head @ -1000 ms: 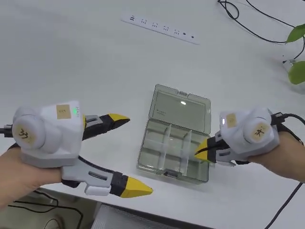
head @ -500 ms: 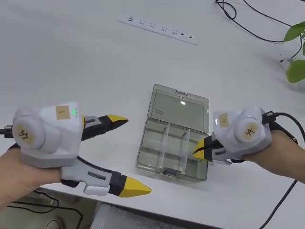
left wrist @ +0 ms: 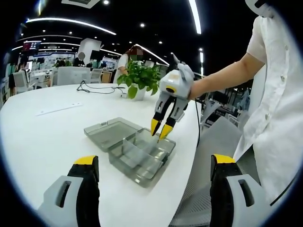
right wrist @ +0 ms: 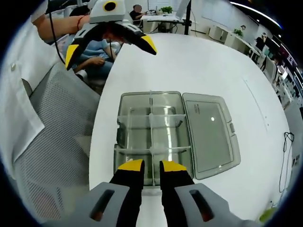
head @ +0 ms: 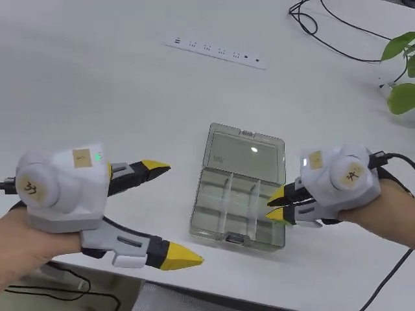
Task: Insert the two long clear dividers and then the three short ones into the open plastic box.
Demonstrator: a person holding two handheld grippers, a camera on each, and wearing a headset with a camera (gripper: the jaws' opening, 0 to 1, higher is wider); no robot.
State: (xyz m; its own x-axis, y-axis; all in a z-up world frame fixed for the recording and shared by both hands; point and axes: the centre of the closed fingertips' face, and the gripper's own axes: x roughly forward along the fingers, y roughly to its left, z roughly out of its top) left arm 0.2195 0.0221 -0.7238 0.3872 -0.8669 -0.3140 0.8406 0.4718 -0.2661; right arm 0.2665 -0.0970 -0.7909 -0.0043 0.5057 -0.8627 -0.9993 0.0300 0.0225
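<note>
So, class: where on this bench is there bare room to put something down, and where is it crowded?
Free: the wide white table between the power strip and the plastic box. Crowded: the box's right edge, where the right gripper hovers; the near left edge, under the left gripper; the far right corner, with cables and a plant.

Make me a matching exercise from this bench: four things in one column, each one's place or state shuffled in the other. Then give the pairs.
1. left yellow-tipped gripper
2. right yellow-tipped gripper
3. clear hinged lid
4. long white power strip

A. far back on the white table
B. lying open flat behind the compartments
C. jaws spread wide, left of the clear plastic box
D. tips over the box's right side

Pairs: 1-C, 2-D, 3-B, 4-A
</note>
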